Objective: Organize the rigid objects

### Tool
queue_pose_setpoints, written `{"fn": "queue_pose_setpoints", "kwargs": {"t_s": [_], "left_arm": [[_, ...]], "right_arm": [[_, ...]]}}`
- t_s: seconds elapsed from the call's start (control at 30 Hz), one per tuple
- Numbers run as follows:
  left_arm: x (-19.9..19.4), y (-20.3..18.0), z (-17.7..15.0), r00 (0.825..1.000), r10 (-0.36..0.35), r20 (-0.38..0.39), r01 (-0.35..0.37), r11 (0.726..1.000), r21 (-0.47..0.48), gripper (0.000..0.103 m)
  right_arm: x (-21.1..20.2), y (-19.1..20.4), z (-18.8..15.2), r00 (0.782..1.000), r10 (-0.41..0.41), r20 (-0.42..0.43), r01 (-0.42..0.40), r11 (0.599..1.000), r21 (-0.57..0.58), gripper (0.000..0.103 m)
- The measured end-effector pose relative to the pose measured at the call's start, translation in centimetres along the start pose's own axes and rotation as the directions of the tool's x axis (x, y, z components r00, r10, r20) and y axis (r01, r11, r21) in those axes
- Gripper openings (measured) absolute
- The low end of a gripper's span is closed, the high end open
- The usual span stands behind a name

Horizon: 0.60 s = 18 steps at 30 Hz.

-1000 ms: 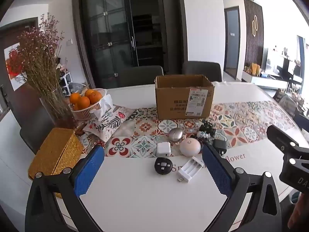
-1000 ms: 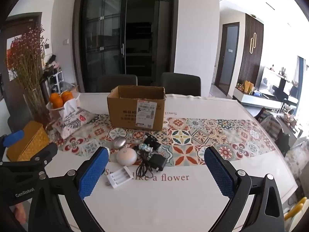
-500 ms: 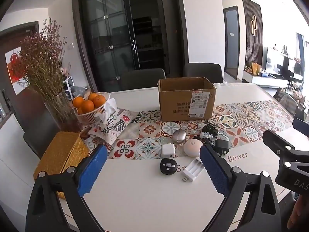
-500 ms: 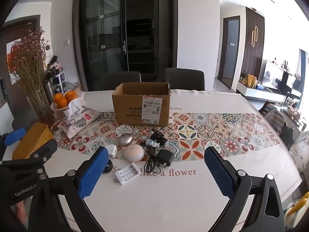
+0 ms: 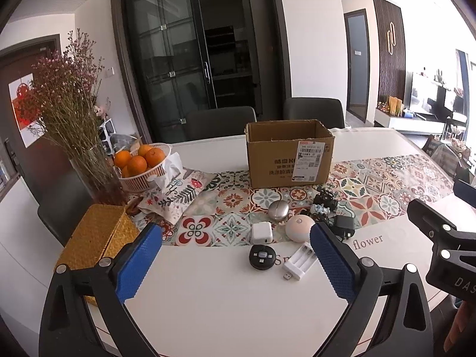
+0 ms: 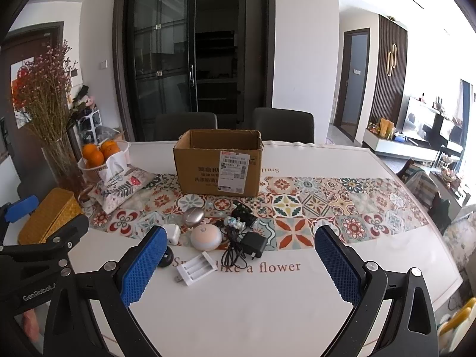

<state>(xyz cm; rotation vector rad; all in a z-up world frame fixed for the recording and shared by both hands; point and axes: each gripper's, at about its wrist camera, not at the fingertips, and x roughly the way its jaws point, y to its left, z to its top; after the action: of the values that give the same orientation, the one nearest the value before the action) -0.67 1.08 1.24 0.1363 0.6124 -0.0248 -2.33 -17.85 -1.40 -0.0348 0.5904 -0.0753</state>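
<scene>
An open cardboard box [image 5: 290, 153] [image 6: 218, 163] stands on the patterned runner. In front of it lie a silver oval [image 5: 278, 208] [image 6: 193, 216], a white cube charger [image 5: 261, 232] [image 6: 172, 233], a pink-white dome [image 5: 300, 228] [image 6: 206, 238], a black round device [image 5: 261, 256], a white battery charger [image 5: 300, 262] [image 6: 196, 268], a black adapter with cable [image 6: 253, 245] and a small black toy [image 6: 242, 212]. My left gripper [image 5: 238, 264] and right gripper [image 6: 238, 264] are both open and empty, held above the table's near edge, short of the objects.
At the left stand a woven yellow box [image 5: 95, 238], a vase of dried flowers [image 5: 74, 113], a basket of oranges [image 5: 142, 163] and a floral tissue pouch [image 5: 175, 196]. Dark chairs [image 5: 220, 122] stand behind the white table [image 5: 223, 297].
Both grippers have drawn back and risen slightly; the objects and box look a little farther away. Nothing on the table has moved.
</scene>
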Motion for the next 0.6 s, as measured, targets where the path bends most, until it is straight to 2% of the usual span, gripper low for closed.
{"fn": "queue_pose_setpoints", "kwargs": {"t_s": [0.6], "left_arm": [[0.66,0.53,0.83,1.0,-0.017,0.01,0.017,1.0,-0.007,0.102]], "right_arm": [[0.65,0.49,1.01,1.0,-0.002,0.016,0.002,1.0,-0.012,0.1]]}}
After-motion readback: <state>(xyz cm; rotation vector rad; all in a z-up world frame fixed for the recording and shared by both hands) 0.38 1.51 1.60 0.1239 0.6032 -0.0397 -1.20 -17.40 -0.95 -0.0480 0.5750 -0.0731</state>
